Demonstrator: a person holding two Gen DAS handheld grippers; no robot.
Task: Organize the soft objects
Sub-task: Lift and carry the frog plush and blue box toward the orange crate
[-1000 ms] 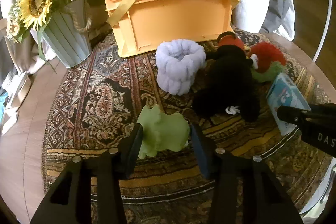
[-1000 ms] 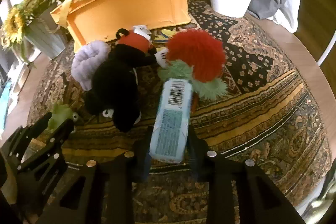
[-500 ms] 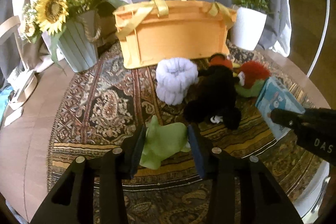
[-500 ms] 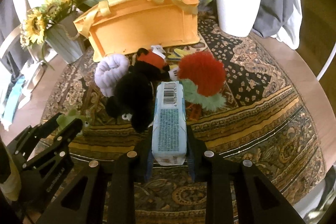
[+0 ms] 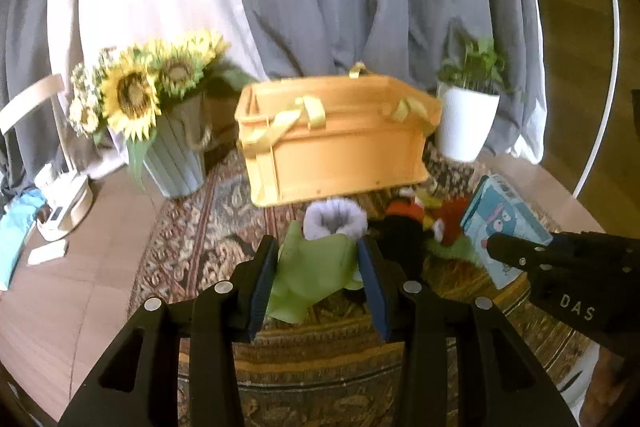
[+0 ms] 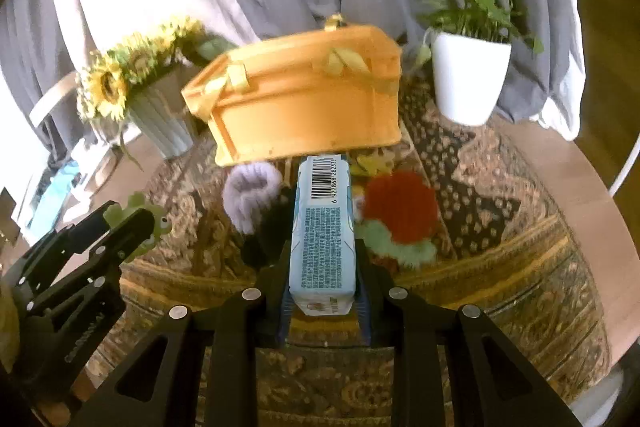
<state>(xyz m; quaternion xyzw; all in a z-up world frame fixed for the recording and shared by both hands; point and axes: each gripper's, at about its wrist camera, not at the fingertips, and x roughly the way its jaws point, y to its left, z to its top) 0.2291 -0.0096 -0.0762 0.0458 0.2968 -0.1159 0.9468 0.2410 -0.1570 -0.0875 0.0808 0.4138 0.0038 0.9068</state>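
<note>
My left gripper [image 5: 318, 267] is shut on a green plush toy [image 5: 312, 269] and holds it above the rug. My right gripper [image 6: 323, 267] is shut on a light blue tissue pack [image 6: 323, 227], also lifted; the pack shows in the left wrist view [image 5: 504, 223]. On the rug lie a lilac scrunchie [image 5: 335, 219], a black plush [image 5: 402, 239] and a red and green fluffy toy [image 6: 400, 211]. An orange basket [image 5: 336, 139] with yellow ribbon handles stands behind them; its inside is hidden.
A sunflower pot [image 5: 172, 147] stands left of the basket and a white plant pot [image 5: 464, 127] right of it. Grey curtains hang behind. The patterned rug [image 6: 500, 267] covers a round wooden table [image 5: 60, 287]. Small items lie at the table's left edge.
Both grippers have risen and pulled back from the table, lifting the green plush and the tissue pack off the rug. The other toys stayed in place.
</note>
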